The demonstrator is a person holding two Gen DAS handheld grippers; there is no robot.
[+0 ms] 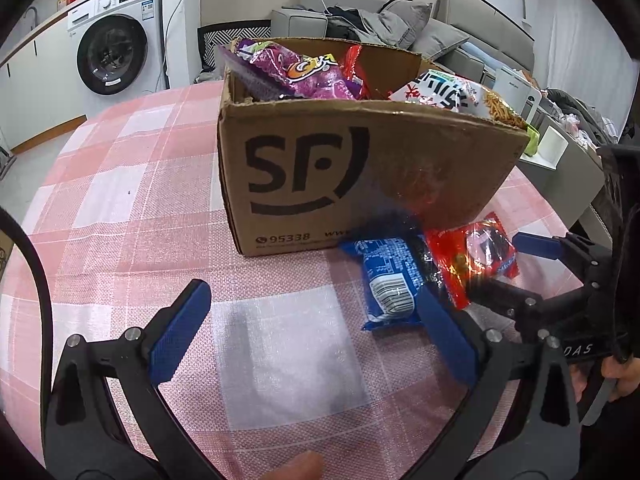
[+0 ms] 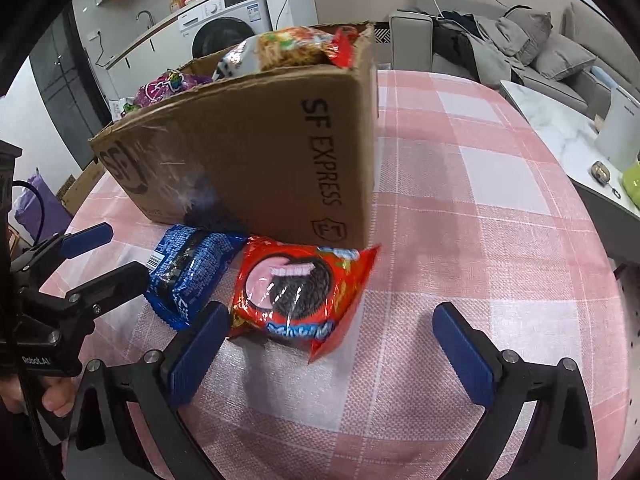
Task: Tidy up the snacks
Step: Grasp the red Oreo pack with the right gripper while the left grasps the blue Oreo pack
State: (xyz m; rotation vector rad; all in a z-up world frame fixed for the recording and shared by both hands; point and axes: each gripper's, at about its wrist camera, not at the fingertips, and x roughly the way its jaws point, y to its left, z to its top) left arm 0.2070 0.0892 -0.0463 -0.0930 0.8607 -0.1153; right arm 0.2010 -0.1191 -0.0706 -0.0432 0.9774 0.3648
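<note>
**Both claws spread and empty beside two cookie packets at the box corner**

Right gripper (image 2: 332,348): fingers wide apart, nothing held. Its left blue pad (image 2: 198,354) sits just beside the near edge of the red cookie packet (image 2: 296,292); contact cannot be confirmed. Right pad stands well clear over bare cloth.

Left gripper (image 1: 316,332): fingers also wide apart, nothing between them but cloth. Its right pad (image 1: 446,338) overlaps the near right edge of the blue cookie packet (image 1: 390,280) in the left wrist view; touching or just above, cannot tell.

Red packet lies flat on the pink checked tablecloth (image 2: 480,208), its far edge close under the near corner of the cardboard box (image 2: 256,152). Blue packet lies directly left of it, the two side by side and touching or nearly so, both near the box's foot.

Box stands open-topped on the table, SF markings on two faces. Inside, heaped above the rim: a purple snack bag (image 1: 296,70), a noodle-snack bag (image 2: 292,46), red wrappers.

Beyond the table: washing machine (image 1: 114,46) far left, grey sofa (image 1: 400,20) with clothes far right.
</note>
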